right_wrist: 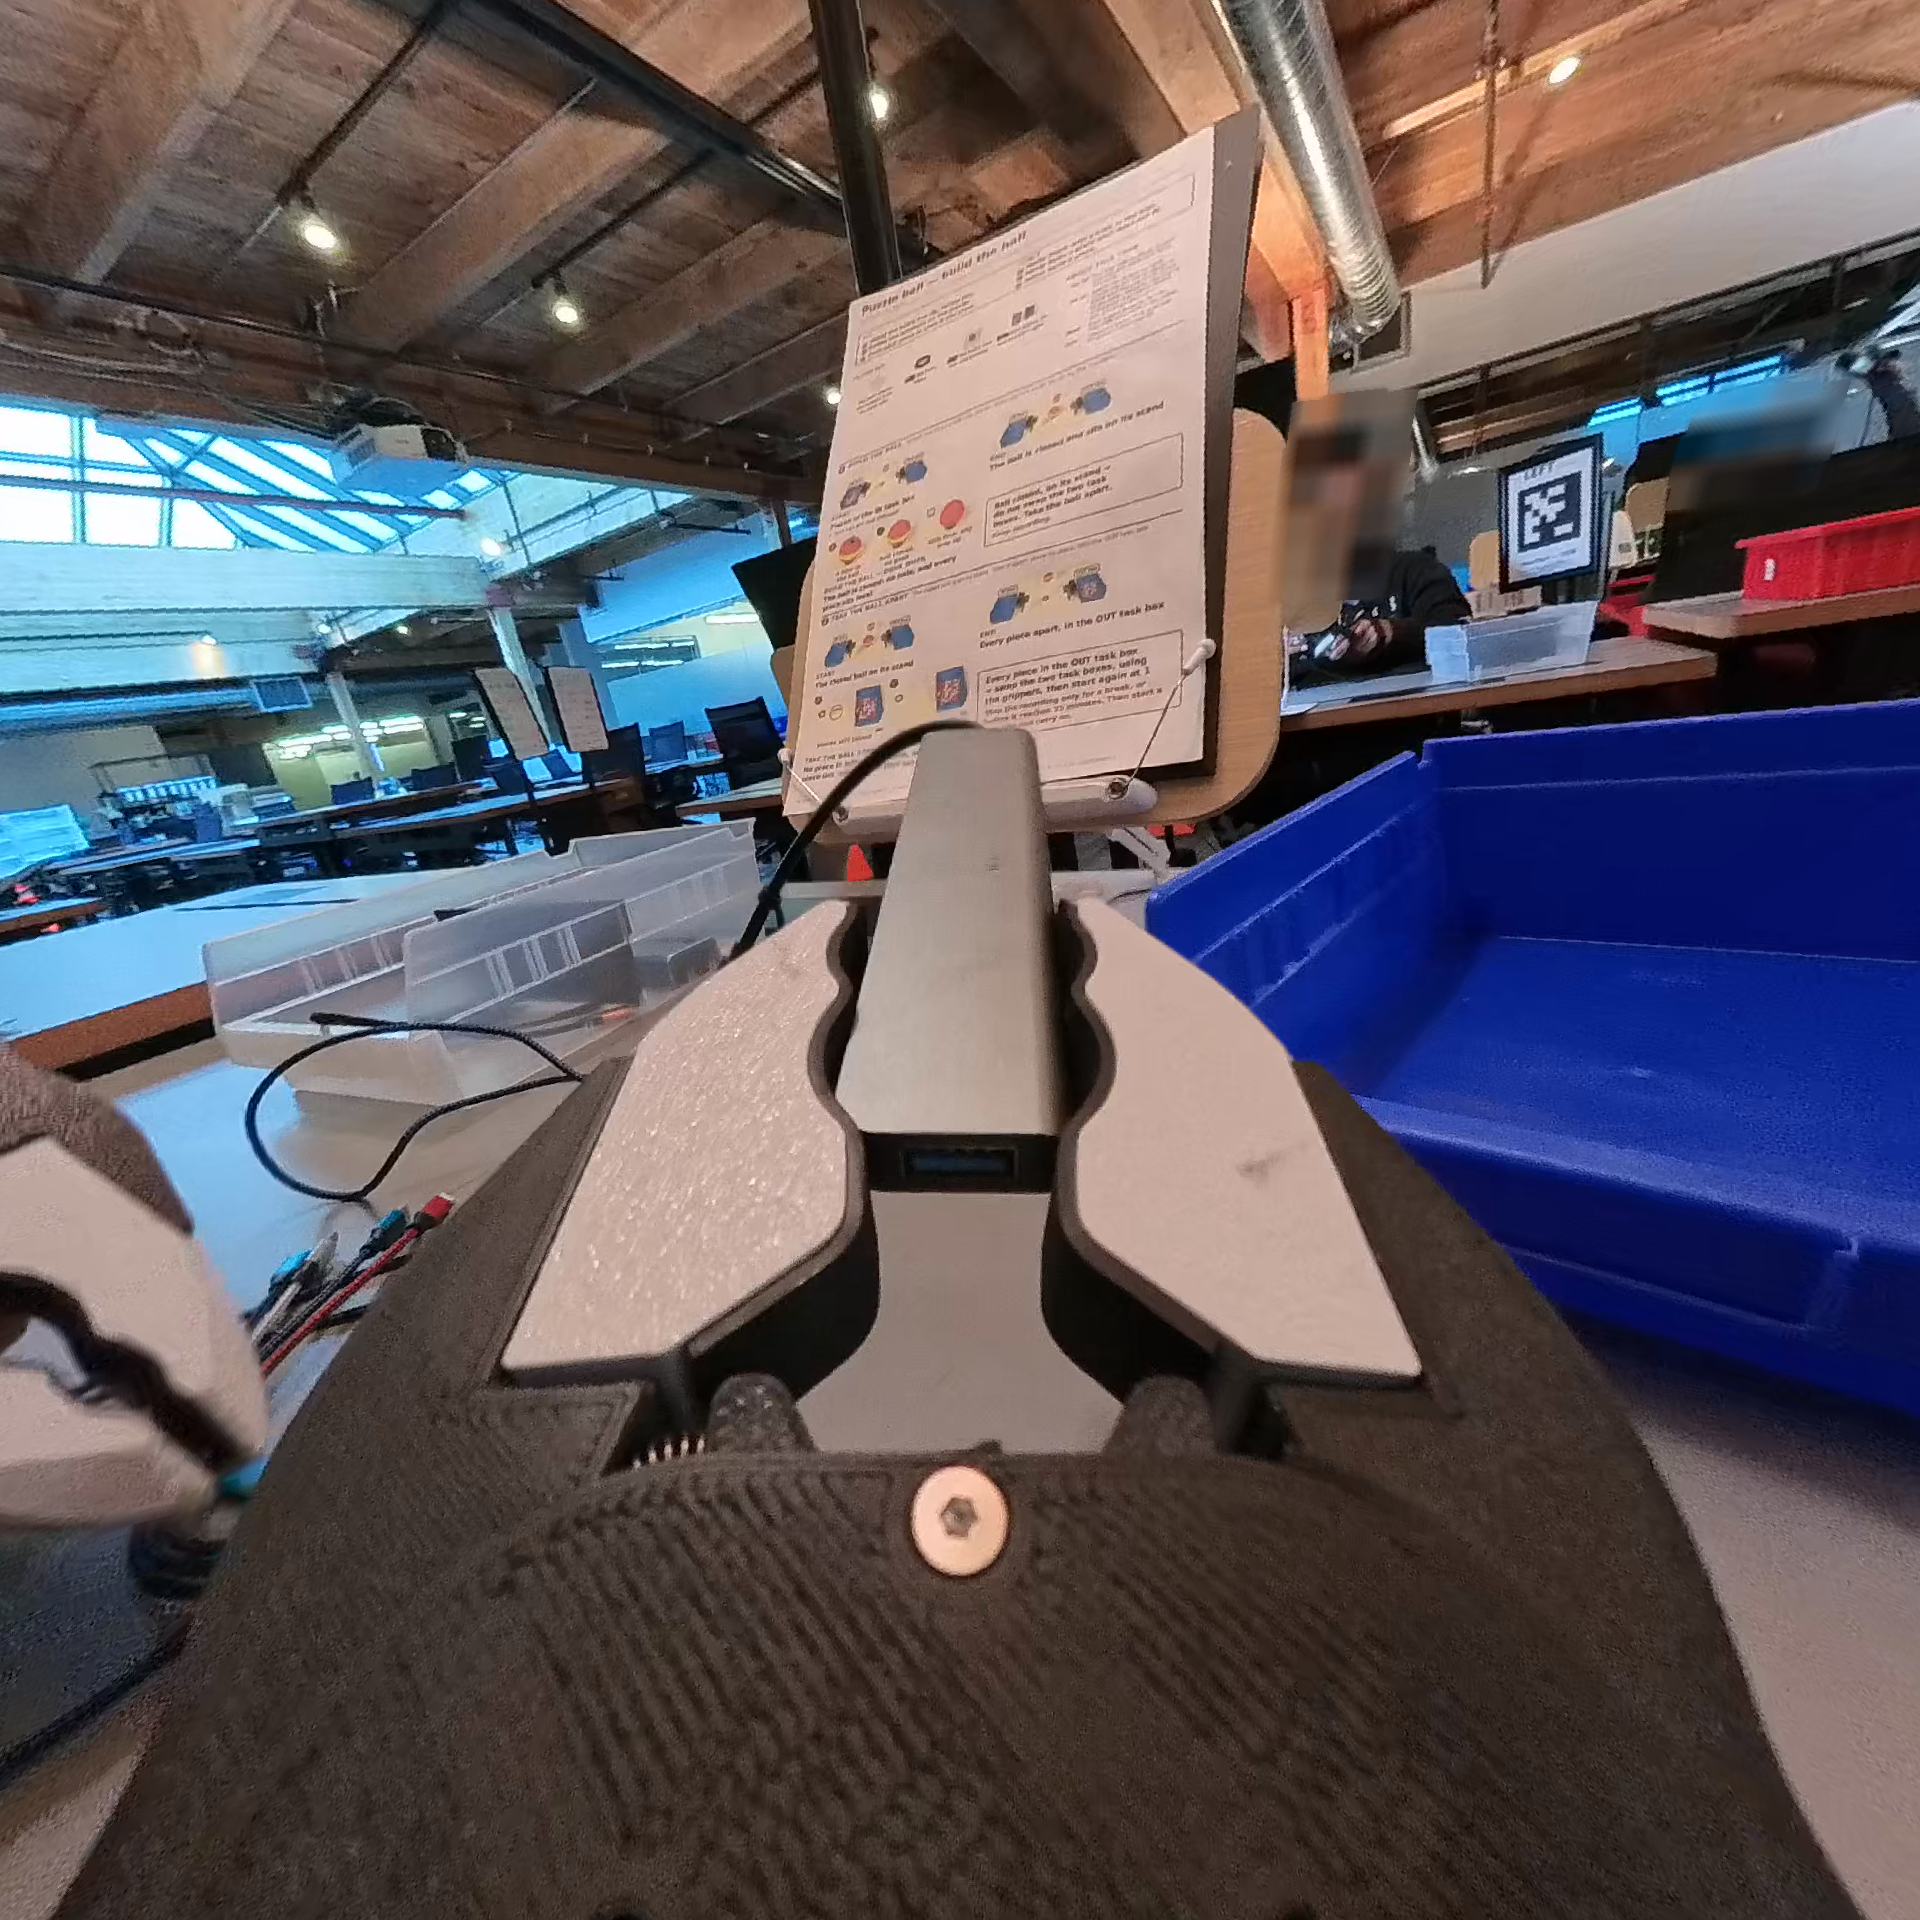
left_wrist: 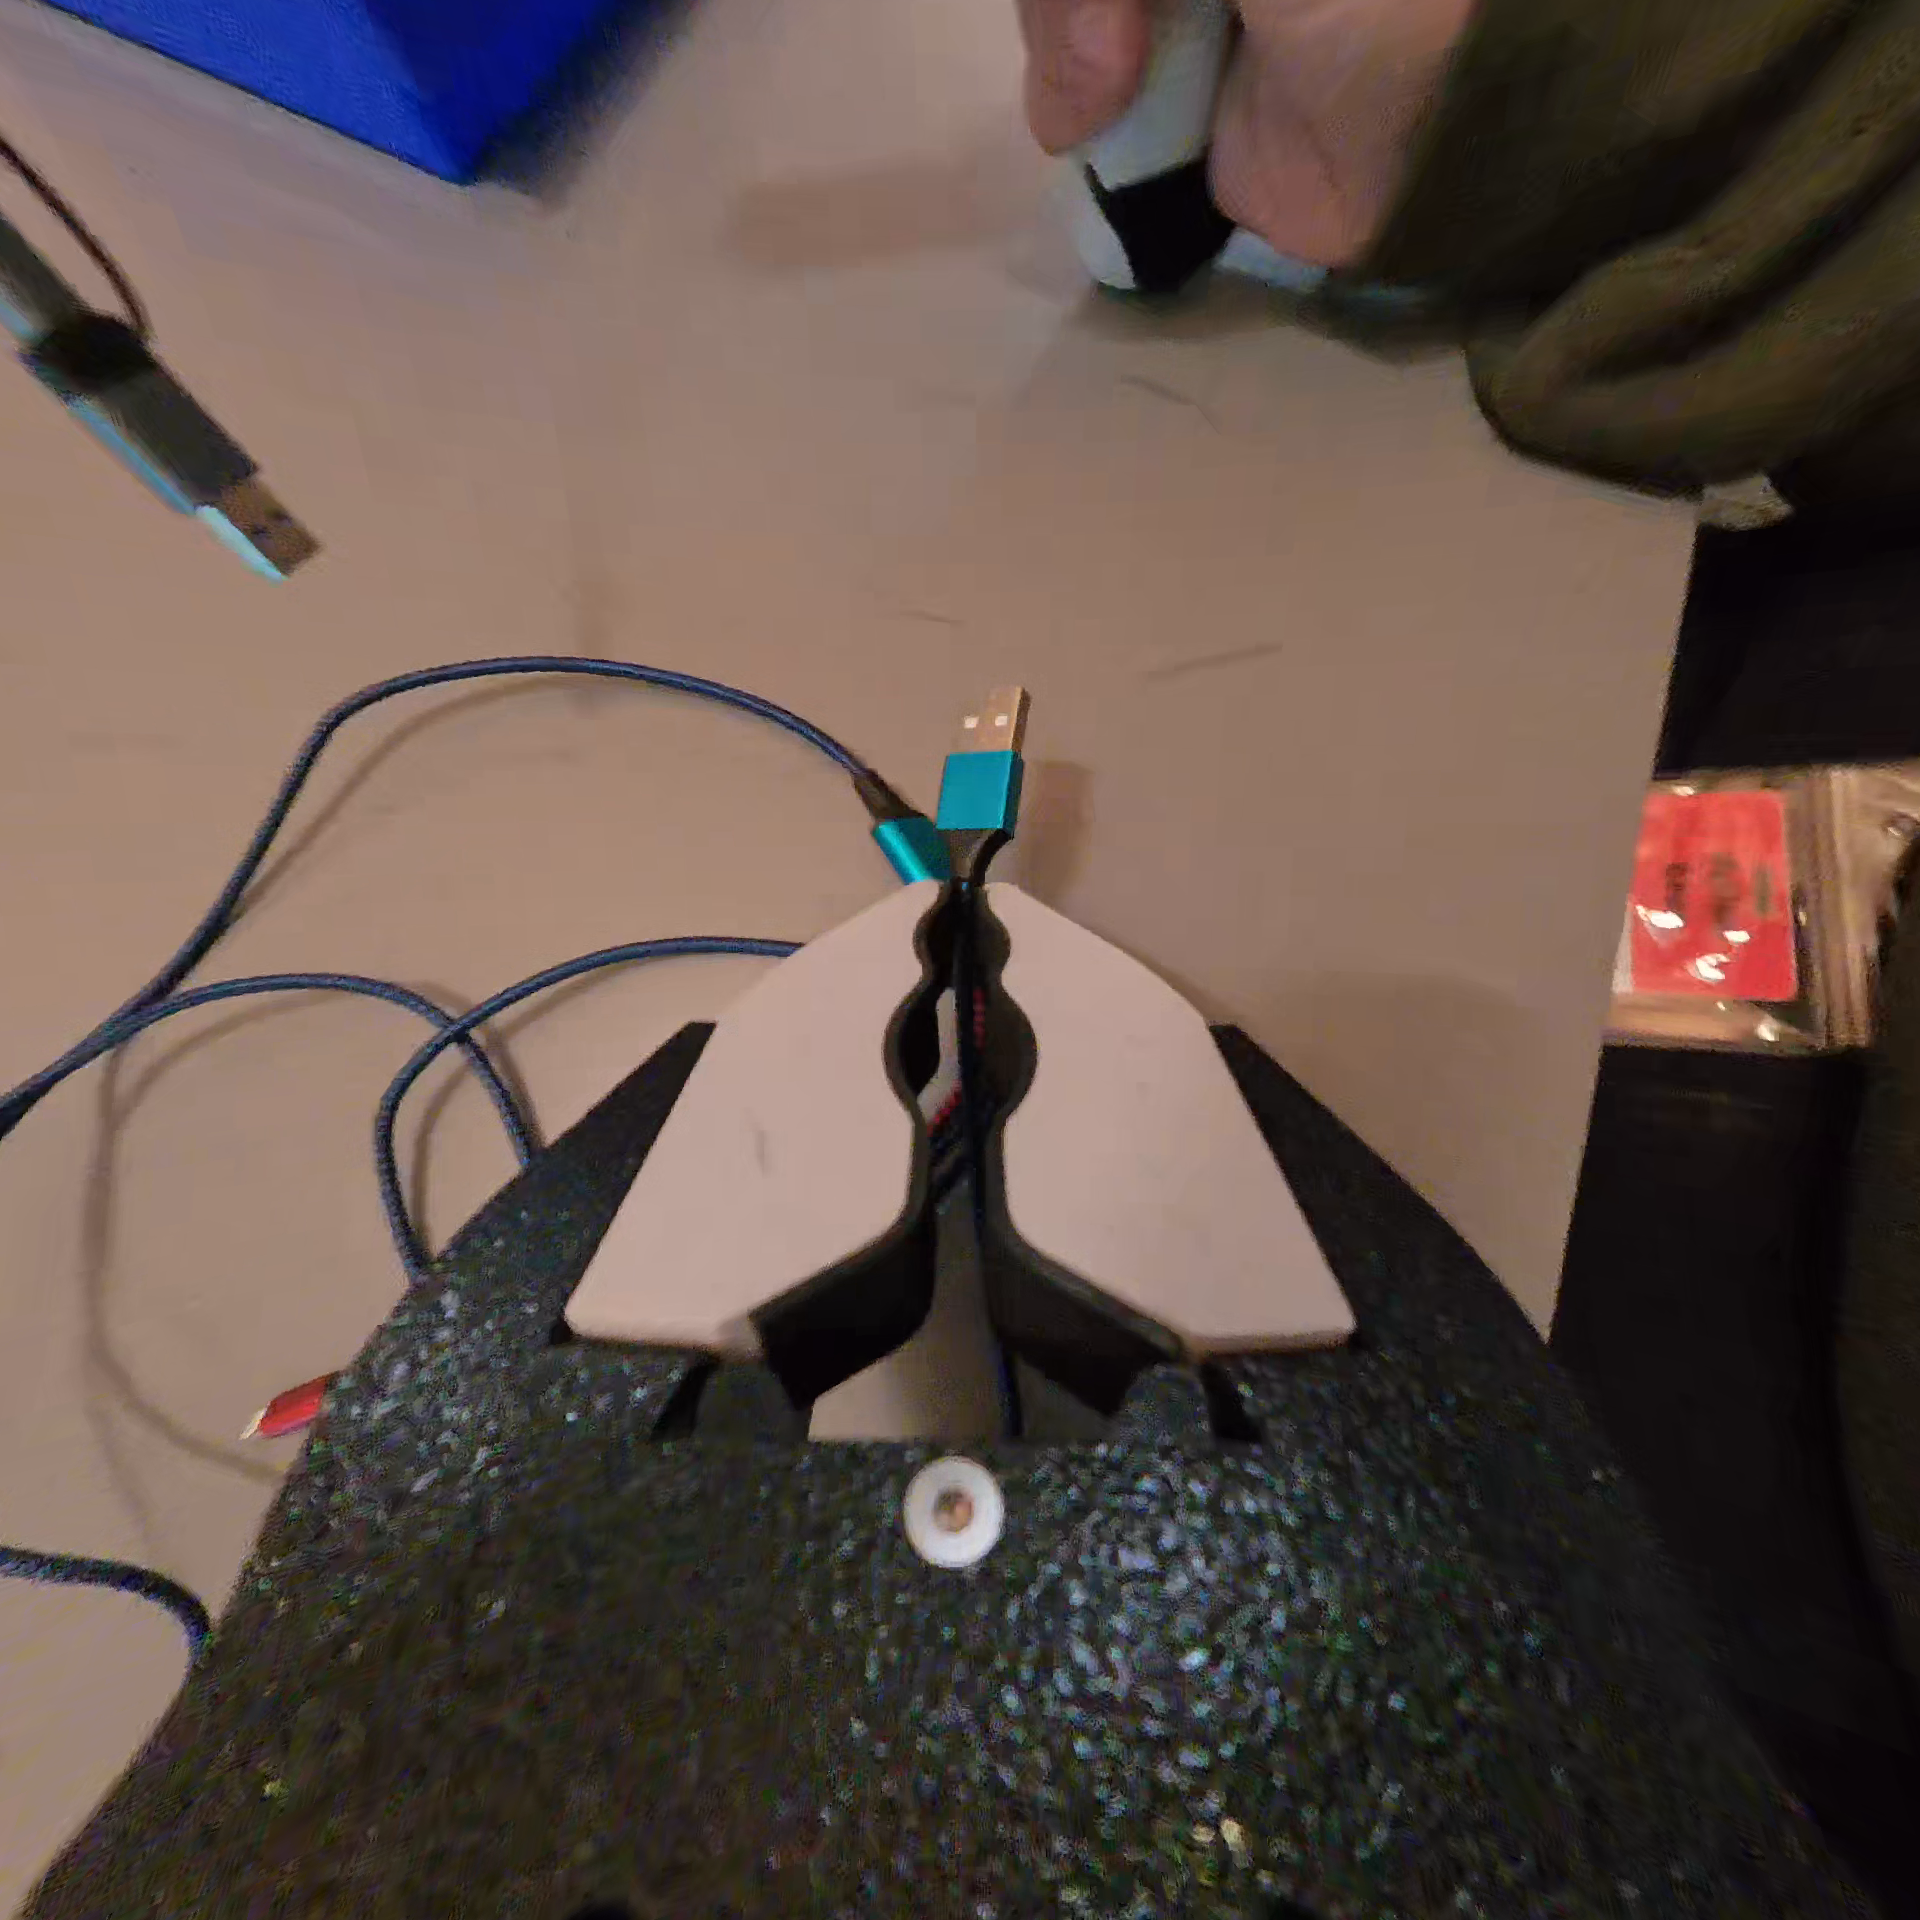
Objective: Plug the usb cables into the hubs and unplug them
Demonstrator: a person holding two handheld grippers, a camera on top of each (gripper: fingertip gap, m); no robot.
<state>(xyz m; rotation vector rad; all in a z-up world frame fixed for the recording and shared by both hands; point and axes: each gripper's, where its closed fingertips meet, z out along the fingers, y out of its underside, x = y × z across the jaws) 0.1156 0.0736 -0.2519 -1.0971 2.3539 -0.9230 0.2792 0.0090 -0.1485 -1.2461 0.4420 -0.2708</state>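
My left gripper (left_wrist: 961,894) is shut on a dark braided cable just behind its teal USB plug (left_wrist: 982,790). The plug's metal end points forward above the tan table (left_wrist: 1247,582). A second teal connector (left_wrist: 909,847) lies on the table just left of the fingertips. My right gripper (right_wrist: 961,914) is shut on a grey USB hub (right_wrist: 956,987) and holds it lengthwise between the fingers. A blue port (right_wrist: 956,1158) on the hub's near end faces the camera. The hub's black lead (right_wrist: 821,831) runs off to the left from its far end. The left gripper also shows in the right wrist view (right_wrist: 104,1351), at the left edge.
Dark blue cable loops (left_wrist: 260,831) and a red connector (left_wrist: 286,1413) lie left of my left gripper. A blurred grey stick with a USB plug (left_wrist: 156,436) is at upper left. A hand in an olive sleeve (left_wrist: 1351,125) is at top right. A blue bin (right_wrist: 1610,1039), clear trays (right_wrist: 499,956) and an instruction stand (right_wrist: 1018,499) are around my right gripper.
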